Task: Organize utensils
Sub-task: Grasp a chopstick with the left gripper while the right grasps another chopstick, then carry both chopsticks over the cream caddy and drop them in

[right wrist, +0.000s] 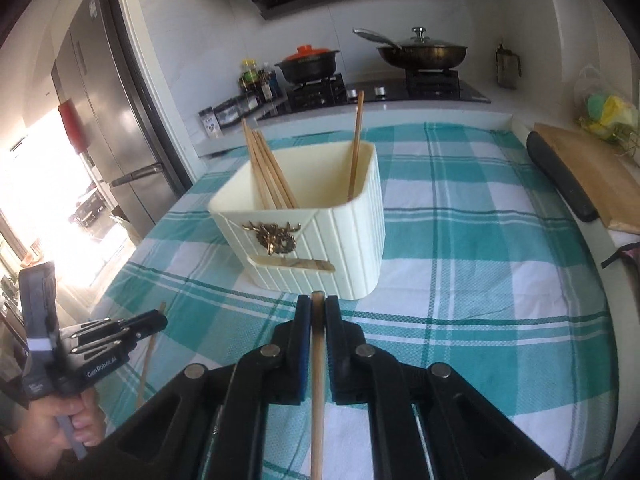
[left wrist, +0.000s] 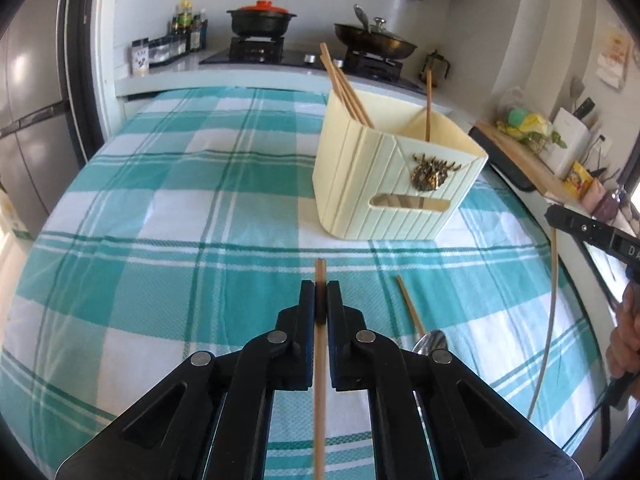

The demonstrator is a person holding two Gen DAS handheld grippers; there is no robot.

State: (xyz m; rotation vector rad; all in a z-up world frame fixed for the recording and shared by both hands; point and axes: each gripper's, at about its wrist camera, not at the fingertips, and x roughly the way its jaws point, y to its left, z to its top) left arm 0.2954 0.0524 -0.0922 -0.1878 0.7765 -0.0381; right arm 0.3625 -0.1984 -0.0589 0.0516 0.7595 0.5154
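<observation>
now a cream holder with chopsticks, and a chopstick pinched in each gripper

on the checked tablecloth point(left wrist: 160, 220) the cream utensil holder point(left wrist: 384, 184) stands toward the far edge, a chopstick bundle point(left wrist: 346, 88) leaning in one compartment, a single chopstick point(left wrist: 428, 104) in the other. left gripper point(left wrist: 320, 292) clamps a chopstick point(left wrist: 320, 380); right gripper point(right wrist: 317, 308) clamps another chopstick point(right wrist: 317, 392). a loose chopstick point(left wrist: 410, 306) and a spoon point(left wrist: 432, 342) lie near the near edge.

Seven chopsticks are showing: four leaning together in the cream holder point(right wrist: 320, 256), one standing apart. One spoon point(left wrist: 432, 342) is lying on the cloth.
</observation>
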